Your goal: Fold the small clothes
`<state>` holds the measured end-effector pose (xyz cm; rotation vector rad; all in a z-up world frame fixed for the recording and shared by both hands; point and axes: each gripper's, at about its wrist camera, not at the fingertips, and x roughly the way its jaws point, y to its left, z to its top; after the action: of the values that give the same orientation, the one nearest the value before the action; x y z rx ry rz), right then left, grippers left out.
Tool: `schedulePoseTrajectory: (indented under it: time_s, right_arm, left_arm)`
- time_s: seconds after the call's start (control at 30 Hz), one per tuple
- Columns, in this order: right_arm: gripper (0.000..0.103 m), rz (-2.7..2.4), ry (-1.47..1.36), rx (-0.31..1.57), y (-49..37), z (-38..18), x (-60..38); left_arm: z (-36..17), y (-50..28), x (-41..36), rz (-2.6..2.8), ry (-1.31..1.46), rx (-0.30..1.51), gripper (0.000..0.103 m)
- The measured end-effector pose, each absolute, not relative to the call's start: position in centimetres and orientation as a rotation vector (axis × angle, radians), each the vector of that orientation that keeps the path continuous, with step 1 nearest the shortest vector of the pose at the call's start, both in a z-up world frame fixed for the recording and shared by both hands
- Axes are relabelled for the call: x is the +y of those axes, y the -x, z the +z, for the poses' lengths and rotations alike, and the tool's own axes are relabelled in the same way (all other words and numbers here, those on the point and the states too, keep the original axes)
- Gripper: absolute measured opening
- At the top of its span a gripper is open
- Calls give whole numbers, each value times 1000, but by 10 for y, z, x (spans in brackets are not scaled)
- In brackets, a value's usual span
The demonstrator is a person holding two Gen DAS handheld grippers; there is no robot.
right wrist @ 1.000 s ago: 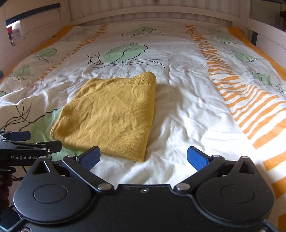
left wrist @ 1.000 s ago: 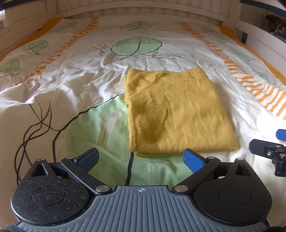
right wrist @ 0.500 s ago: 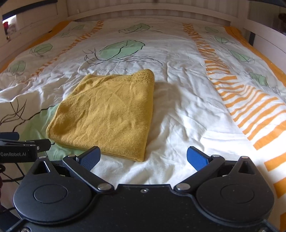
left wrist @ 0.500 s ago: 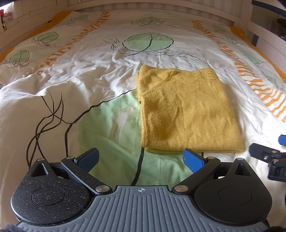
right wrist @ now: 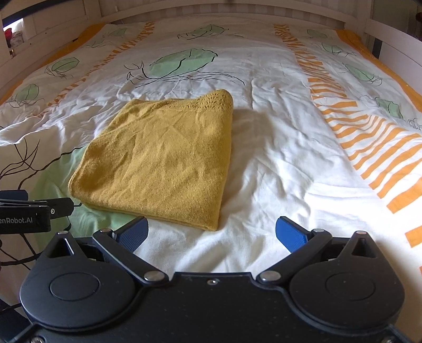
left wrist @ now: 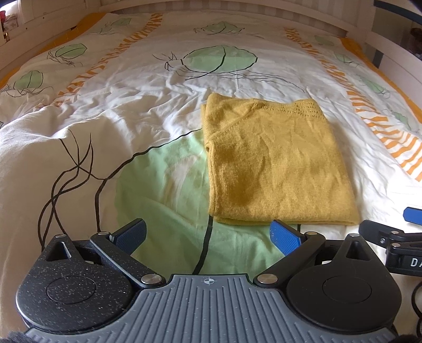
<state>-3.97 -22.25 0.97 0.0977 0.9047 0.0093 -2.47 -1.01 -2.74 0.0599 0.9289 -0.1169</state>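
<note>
A mustard-yellow knitted garment (left wrist: 274,163) lies folded into a flat rectangle on the bed; it also shows in the right wrist view (right wrist: 161,161). My left gripper (left wrist: 208,234) is open and empty, just short of the garment's near edge. My right gripper (right wrist: 211,232) is open and empty, near the garment's near right corner. The right gripper's fingers (left wrist: 411,215) show at the right edge of the left wrist view. The left gripper's fingers (right wrist: 60,205) show at the left edge of the right wrist view.
The bed has a white duvet (right wrist: 277,147) printed with green leaves and orange stripes. A white slatted bed frame (left wrist: 237,5) runs along the far end and both sides. Clutter shows beyond the frame at the far left (right wrist: 10,34).
Both grippers have drifted a little; the garment sits further right in the left wrist view and slightly nearer in the right wrist view. The garment itself has not moved.
</note>
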Motion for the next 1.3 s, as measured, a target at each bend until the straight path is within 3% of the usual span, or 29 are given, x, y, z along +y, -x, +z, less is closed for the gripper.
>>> schedulePoseTrajectory:
  time_s: [1.3]
  right_arm:
    - [102,7,-157,952,27,-6,-226]
  left_arm:
    - [-39,12,-8,-106,-37,999,101]
